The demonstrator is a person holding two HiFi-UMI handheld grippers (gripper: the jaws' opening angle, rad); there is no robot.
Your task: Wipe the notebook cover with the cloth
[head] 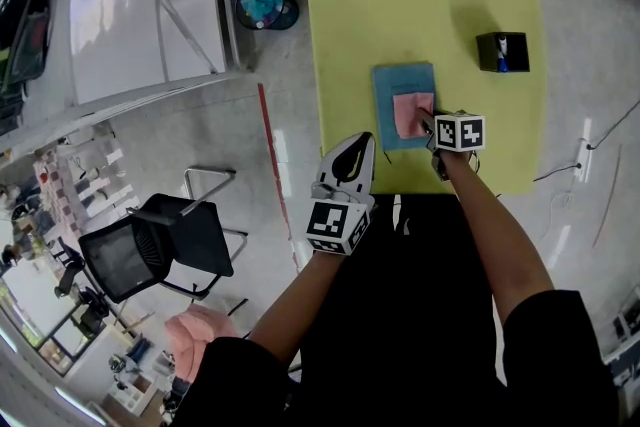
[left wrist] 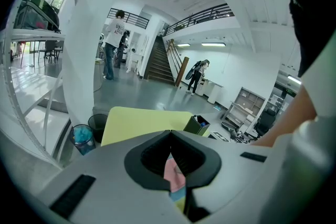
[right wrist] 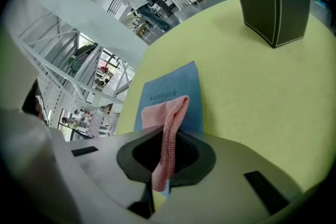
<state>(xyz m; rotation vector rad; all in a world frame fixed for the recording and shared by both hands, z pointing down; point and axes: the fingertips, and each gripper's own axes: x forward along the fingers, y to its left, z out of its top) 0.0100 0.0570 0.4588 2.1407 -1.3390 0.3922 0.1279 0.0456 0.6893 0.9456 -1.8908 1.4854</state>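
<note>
Right claw (head: pixel 430 128) pinches cloth (head: pixel 412 113) edge to drag it over notebook (head: pixel 400 80); left claw (head: pixel 350 165) closed, empty, parked near-left, clear.

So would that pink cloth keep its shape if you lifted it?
Probably not: the pink cloth droops in a fold from the right gripper's shut jaws, so it looks floppy and light. Its knit texture likely grips the notebook cover rather than sliding freely.

cloth (head: pixel 411 114) on notebook (head: pixel 402 81), box (head: pixel 501 52) behind right, both on table (head: pixel 400 5)
</note>
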